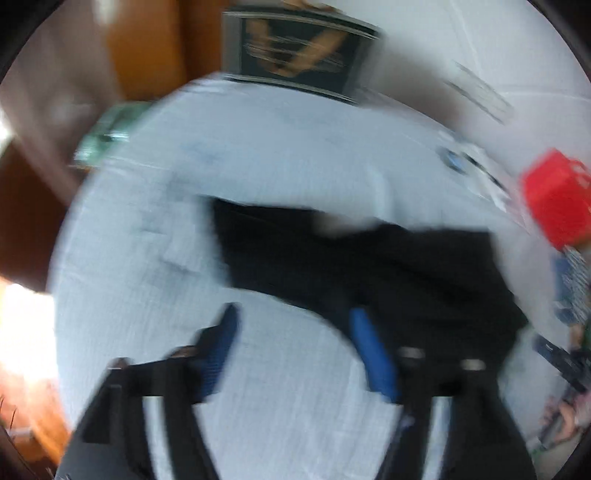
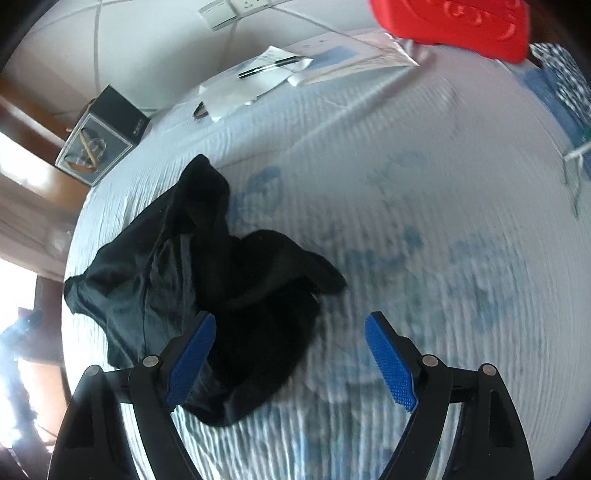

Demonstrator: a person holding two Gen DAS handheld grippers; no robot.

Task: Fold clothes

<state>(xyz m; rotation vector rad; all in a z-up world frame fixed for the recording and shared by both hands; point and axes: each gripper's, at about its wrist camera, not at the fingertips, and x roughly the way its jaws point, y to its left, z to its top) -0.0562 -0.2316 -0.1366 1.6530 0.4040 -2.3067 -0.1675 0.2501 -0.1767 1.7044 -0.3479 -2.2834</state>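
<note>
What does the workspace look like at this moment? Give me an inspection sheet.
Surface: bed cover, pale with faint blue print, ribbed.
Job's things: black garment, crumpled and unfolded, lying on the cover.
Clutter: papers with a pen; dark box at the far edge; red object.
Grippers: left gripper with jaws open, holding nothing; right gripper with jaws open, its left pad over the garment; contact unclear.
Cables: nothing seen.
Surroundings: white wall with wall sockets; wooden furniture. Left view is motion-blurred.
</note>
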